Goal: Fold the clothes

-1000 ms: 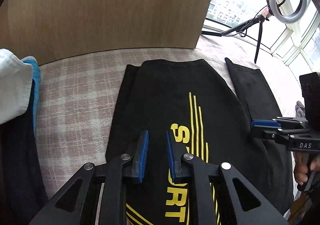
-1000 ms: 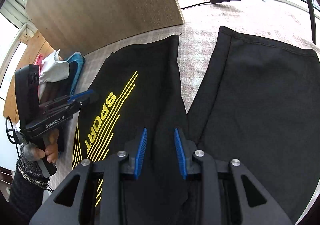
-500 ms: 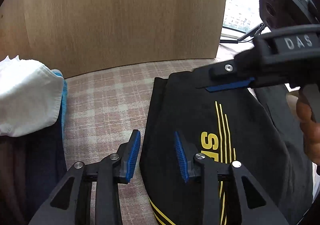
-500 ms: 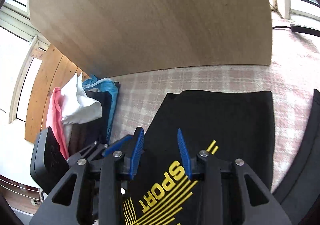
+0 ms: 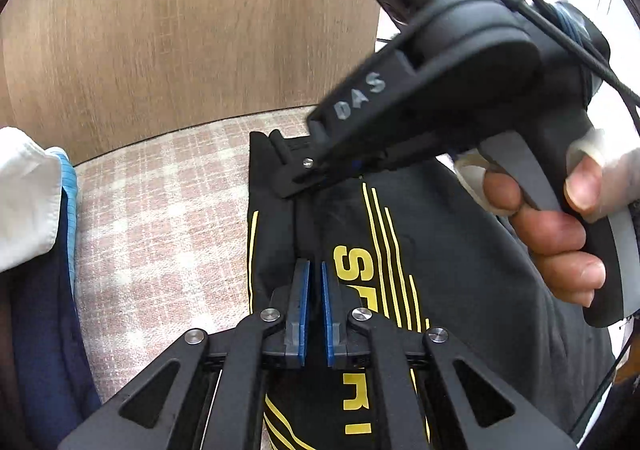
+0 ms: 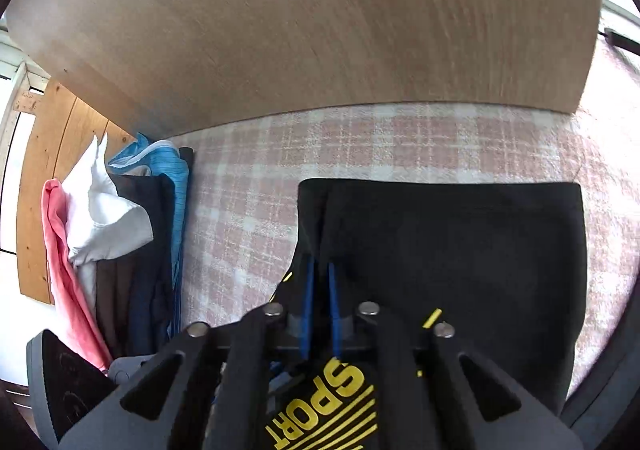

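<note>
I find the black garment (image 5: pixel 460 250), printed "SPORT" in yellow, lying flat on a checked pink surface, its long axis running away from me toward the wooden board (image 5: pixel 180 30) at the far edge. Both tongs are clenched on the garment's left border, where a ridge of cloth is pinched up. My left tongs (image 5: pixel 314 290) grasp the fold nearer to me, beside the yellow lettering. My right tongs (image 6: pixel 320 290) grasp the same border further along, near the far left corner; in the left view they cross in front, with the right hand (image 5: pixel 560 234) on the grip. The rest of the garment extends to the right of both tongs. No container is present; a pile of clothes (image 6: pixel 116 246) sits at the left edge, apart from the garment.
</note>
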### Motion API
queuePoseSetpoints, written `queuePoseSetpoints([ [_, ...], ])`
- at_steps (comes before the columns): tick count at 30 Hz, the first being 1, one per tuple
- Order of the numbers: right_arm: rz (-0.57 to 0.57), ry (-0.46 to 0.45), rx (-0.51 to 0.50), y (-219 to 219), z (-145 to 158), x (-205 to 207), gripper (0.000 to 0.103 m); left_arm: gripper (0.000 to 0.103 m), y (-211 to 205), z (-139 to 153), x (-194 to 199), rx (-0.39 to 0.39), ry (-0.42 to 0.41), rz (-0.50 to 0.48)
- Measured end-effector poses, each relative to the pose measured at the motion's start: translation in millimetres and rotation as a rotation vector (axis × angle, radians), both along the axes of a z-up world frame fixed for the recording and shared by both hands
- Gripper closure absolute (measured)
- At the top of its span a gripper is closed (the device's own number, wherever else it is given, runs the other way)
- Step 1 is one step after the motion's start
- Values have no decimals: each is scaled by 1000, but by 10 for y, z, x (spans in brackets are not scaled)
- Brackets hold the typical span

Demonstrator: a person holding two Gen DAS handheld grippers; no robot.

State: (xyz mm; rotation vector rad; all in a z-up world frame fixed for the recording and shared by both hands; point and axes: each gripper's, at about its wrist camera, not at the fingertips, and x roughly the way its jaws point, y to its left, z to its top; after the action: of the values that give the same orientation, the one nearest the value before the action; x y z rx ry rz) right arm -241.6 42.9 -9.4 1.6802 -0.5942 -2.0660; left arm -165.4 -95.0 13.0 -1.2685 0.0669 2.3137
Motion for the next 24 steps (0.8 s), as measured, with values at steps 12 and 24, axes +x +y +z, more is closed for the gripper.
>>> queuePoseSetpoints([
  [12, -64, -26, -126, 397, -155, 177, 96, 75, 183, 20, -302, -133, 19, 20],
  [24, -61, 0, -47, 569, -113, 287, 102, 73, 215, -29, -399, -130, 12, 29],
])
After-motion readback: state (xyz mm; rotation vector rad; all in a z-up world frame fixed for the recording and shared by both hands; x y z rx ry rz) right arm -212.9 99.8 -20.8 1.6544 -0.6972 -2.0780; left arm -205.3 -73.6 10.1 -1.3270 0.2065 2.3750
